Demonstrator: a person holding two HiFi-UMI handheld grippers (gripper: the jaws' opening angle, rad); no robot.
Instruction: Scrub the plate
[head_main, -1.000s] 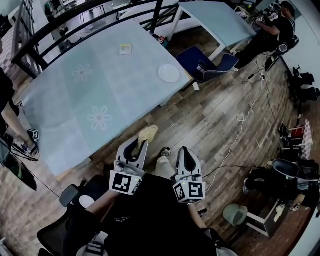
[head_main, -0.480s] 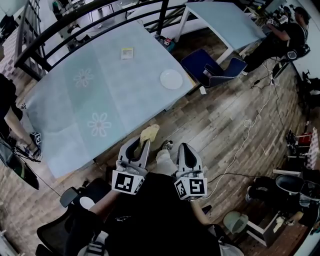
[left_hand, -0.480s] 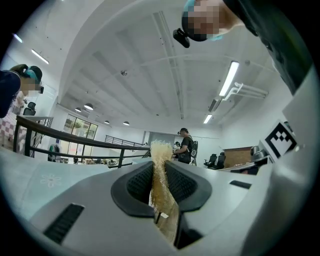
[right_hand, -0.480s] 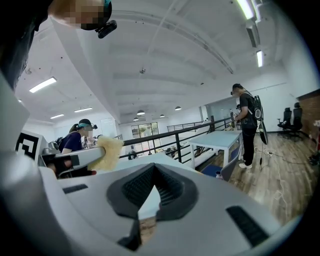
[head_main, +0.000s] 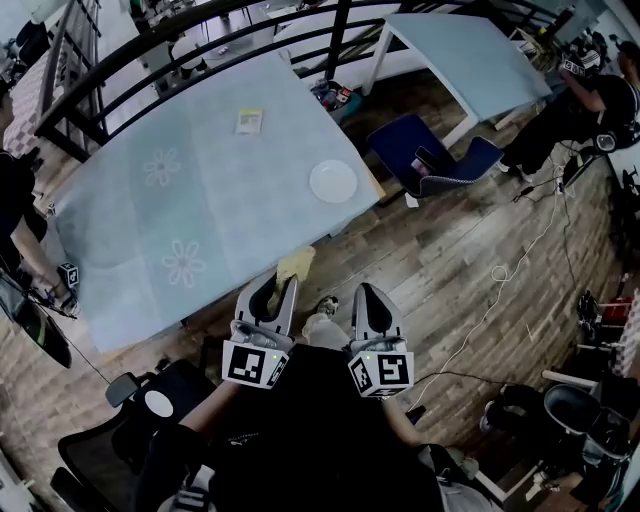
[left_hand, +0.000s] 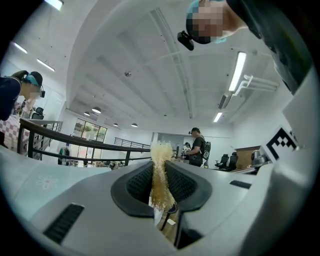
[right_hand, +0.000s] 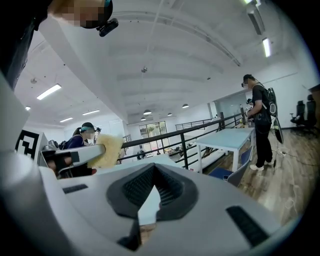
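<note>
"Pinching that frayed yellow scrub pad in the left hand-held gripper, why?"
"Readied to scrub, probably. The right hand-held gripper is pressed together, empty. The round white plate waits well apart on the pale-blue surface."

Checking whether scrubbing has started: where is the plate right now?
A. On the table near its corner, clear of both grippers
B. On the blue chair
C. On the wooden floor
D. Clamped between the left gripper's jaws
A: the plate lies on the table near its corner, while the left gripper holds the sponge short of the table, over the floor.
</note>
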